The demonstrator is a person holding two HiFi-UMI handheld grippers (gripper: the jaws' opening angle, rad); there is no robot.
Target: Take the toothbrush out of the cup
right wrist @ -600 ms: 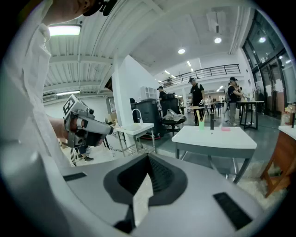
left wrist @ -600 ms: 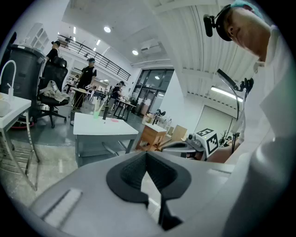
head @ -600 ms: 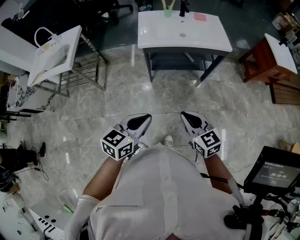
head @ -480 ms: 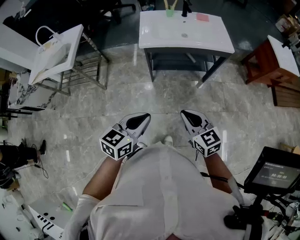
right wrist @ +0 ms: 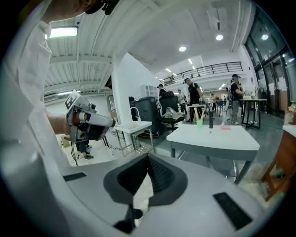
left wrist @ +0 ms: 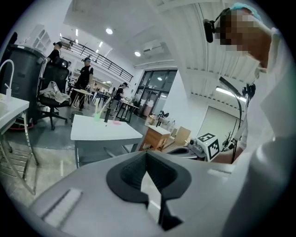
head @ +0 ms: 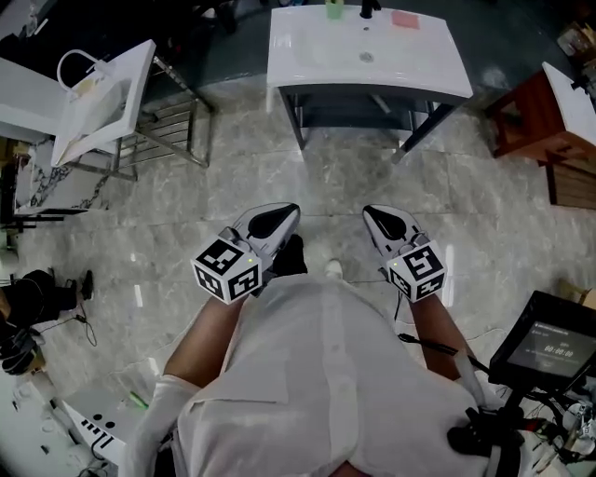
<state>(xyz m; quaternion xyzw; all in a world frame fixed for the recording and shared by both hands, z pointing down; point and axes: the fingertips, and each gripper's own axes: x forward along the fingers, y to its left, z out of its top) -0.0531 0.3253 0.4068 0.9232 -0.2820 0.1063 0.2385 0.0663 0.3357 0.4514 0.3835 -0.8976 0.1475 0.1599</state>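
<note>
Grey floor (head: 326, 182); green cup (head: 333, 11) on sink top (head: 307, 65); monitor (head: 549, 349) txt illegible.

Grey marble floor (head: 317, 177) fills the head view, and at twelve o'clock the white basin counter (head: 419, 74) stands on dark legs. Along its far edge sit a green cup (head: 333, 11) at eleven o'clock of the drain (head: 366, 57), a dark tap (head: 369, 9) at twelve and a flat pink piece (head: 404, 20) at one. On the floor at ten o'clock there's a second white basin (head: 102, 93) on a metal rack, and at two o'clock a wooden cabinet (head: 521, 119)
</note>
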